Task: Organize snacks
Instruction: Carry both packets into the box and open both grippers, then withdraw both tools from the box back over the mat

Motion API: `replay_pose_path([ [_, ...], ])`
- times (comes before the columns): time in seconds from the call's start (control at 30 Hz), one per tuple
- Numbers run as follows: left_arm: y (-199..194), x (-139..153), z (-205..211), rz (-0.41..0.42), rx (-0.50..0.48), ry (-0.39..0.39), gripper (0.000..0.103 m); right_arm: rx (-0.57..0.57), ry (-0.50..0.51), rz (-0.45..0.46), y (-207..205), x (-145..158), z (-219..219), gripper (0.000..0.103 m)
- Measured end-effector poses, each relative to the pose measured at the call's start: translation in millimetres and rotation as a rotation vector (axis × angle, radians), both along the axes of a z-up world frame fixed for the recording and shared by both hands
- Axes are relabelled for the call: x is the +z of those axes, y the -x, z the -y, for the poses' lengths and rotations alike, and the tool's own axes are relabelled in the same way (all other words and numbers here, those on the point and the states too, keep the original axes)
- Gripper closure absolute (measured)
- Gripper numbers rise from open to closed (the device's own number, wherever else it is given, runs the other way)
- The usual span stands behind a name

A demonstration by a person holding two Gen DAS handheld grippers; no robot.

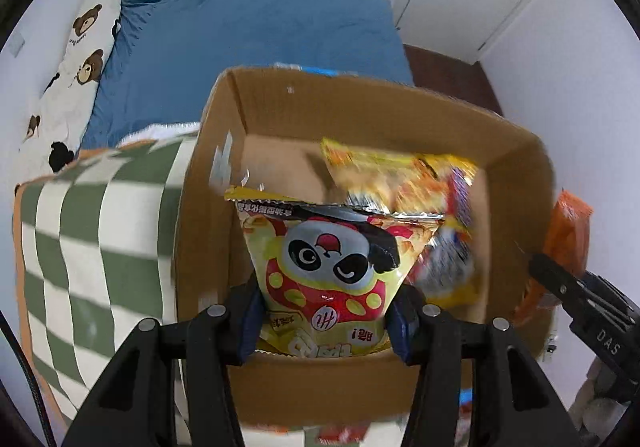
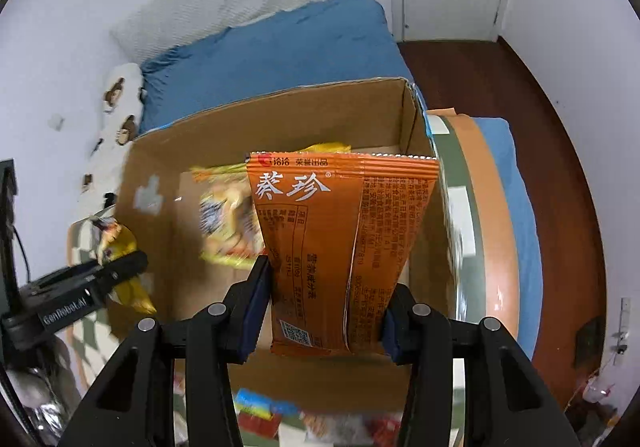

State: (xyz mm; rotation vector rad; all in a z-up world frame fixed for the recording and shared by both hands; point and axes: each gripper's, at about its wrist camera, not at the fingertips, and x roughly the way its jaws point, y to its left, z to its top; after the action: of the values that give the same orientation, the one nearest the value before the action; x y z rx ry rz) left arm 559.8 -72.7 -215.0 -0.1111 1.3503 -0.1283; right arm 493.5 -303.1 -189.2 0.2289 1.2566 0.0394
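An open cardboard box (image 1: 404,99) stands on the bed; it also shows in the right wrist view (image 2: 280,119). My left gripper (image 1: 326,311) is shut on a yellow panda snack bag (image 1: 332,267), held over the box's near edge. My right gripper (image 2: 326,307) is shut on an orange snack packet (image 2: 340,231), held above the box opening. A yellow snack bag (image 1: 404,179) lies inside the box, blurred; it also shows in the right wrist view (image 2: 228,215). The right gripper and its orange packet (image 1: 568,231) show at the right edge of the left wrist view.
The box sits on a green and white checkered blanket (image 1: 80,231) over a blue bed sheet (image 1: 248,31). A bear-print pillow (image 1: 76,59) lies at the left. More snack packets (image 2: 264,407) lie in front of the box. Dark wood floor (image 2: 520,127) is to the right.
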Motion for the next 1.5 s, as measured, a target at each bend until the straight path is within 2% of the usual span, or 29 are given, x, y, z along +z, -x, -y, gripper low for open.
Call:
replay_pose_path([
  [0.23, -50, -32, 4, -0.065, -0.01, -0.035, 0.052, -0.008, 0.044, -0.07, -56, -39, 3, 0.053],
  [0.3, -60, -38, 3, -0.083, 0.002, -0.039, 0.05, -0.005, 0.057, -0.078, -56, -41, 3, 0.051],
  [0.33, -65, -41, 2, -0.089, 0.01, -0.04, 0.046, -0.004, 0.06, -0.093, -60, -46, 3, 0.042],
  [0.37, -68, -44, 0, -0.09, 0.021, -0.043, 0.032, -0.004, 0.058, -0.117, -65, -53, 4, 0.032],
  [0.4, -71, -45, 0, -0.087, 0.024, -0.042, 0.019, -0.007, 0.061, -0.13, -68, -56, 4, 0.012],
  [0.43, -71, -44, -1, -0.073, 0.026, -0.032, 0.017, -0.009, 0.065, -0.127, -70, -59, 5, 0.008],
  [0.7, -57, -47, -1, -0.052, 0.012, -0.02, 0.016, 0.0, 0.08, -0.126, -72, -63, 5, 0.008],
  [1.0, -10, -30, -5, 0.057, 0.026, -0.061, 0.016, 0.001, 0.107, -0.055, -40, -46, -6, 0.008],
  [1.17, 22, -9, -8, 0.142, 0.01, -0.103, 0.016, 0.006, 0.101, -0.006, -11, -35, -16, 0.008],
  [1.5, 95, 45, -7, 0.309, -0.015, -0.104, 0.016, 0.002, 0.102, 0.143, 59, 15, -32, 0.008],
])
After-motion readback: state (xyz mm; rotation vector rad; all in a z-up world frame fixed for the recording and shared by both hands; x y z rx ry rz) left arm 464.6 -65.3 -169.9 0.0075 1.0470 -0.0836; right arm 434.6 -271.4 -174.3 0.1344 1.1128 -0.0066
